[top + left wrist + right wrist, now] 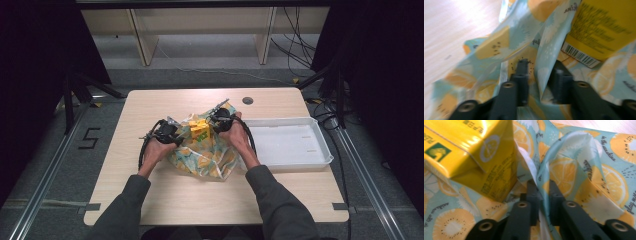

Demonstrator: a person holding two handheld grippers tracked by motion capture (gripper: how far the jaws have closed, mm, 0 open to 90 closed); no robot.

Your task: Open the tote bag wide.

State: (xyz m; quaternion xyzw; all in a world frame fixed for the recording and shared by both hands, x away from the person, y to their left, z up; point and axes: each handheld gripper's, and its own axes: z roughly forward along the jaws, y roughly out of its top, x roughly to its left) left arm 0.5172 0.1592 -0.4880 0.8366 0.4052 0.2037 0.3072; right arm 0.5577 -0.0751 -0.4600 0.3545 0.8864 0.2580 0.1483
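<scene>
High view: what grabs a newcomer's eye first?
The fruit-print bag, crumpled at the middle of the table, with a yellow carton sitting in its opening. The left gripper and right gripper flank the carton, each pinching a fold of the bag's edge. A white tray lies to the right.
</scene>
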